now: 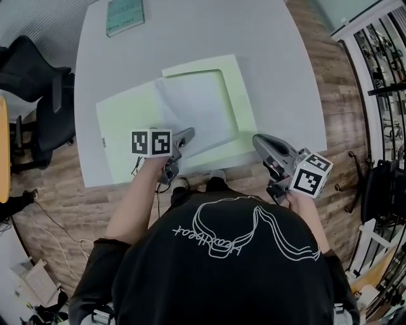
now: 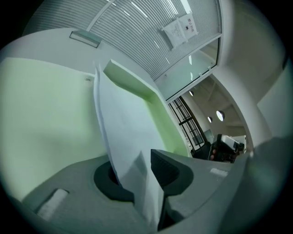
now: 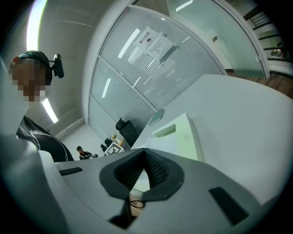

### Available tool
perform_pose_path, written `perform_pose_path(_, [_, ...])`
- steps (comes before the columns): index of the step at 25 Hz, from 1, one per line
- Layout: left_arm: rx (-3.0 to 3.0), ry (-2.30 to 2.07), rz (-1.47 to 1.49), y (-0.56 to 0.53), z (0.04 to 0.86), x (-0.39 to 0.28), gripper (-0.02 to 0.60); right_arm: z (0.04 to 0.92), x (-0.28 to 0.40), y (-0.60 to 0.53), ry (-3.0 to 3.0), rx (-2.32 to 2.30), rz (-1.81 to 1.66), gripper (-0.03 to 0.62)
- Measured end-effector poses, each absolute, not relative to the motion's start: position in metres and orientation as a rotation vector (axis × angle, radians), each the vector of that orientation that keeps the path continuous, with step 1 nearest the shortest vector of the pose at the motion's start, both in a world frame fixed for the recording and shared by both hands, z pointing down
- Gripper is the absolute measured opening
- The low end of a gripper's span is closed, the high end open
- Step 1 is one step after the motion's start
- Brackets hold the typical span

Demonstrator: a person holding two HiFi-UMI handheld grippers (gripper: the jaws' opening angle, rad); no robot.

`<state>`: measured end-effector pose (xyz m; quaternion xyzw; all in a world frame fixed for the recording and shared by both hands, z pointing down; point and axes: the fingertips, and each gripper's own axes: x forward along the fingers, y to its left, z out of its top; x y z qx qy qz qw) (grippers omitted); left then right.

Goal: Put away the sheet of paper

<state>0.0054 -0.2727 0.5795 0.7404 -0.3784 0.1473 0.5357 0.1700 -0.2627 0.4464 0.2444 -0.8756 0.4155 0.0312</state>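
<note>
A light green folder (image 1: 124, 120) lies open on the white table (image 1: 285, 57), with a white sheet of paper (image 1: 196, 105) resting on its right half. My left gripper (image 1: 185, 136) is at the sheet's near edge. In the left gripper view the sheet (image 2: 123, 132) runs between the jaws of the left gripper (image 2: 142, 171) and lies against the left one, while the right pad (image 2: 165, 168) stands a little off it, so the jaws are open. My right gripper (image 1: 259, 143) is by the folder's near right corner. Its tips (image 3: 144, 155) meet, with nothing in them.
A teal notebook (image 1: 124, 16) lies at the table's far left. Black office chairs (image 1: 44, 108) stand left of the table. Metal shelving (image 1: 380, 70) runs along the right over wooden floor. The near table edge is just under both grippers.
</note>
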Motion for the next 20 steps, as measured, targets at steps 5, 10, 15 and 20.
perform_pose_path(5, [1.786,-0.894,0.398,-0.277,0.581,0.018,0.103,0.45,0.178,-0.267,-2.7,0.743,1.283,0.008])
perform_pose_path(10, [1.801,-0.834,0.43,-0.277,0.584,0.03,0.104,0.455,0.183,-0.268,-2.696,0.738,1.283,0.009])
perform_pose_path(15, [1.82,-0.784,0.476,-0.278,0.589,0.037,0.106,0.458,0.188,-0.269,-2.69,0.752,1.282,0.008])
perform_pose_path(20, [1.829,-0.748,0.495,-0.281,0.59,0.051,0.117,0.459,0.197,-0.269,-2.685,0.762,1.282,0.008])
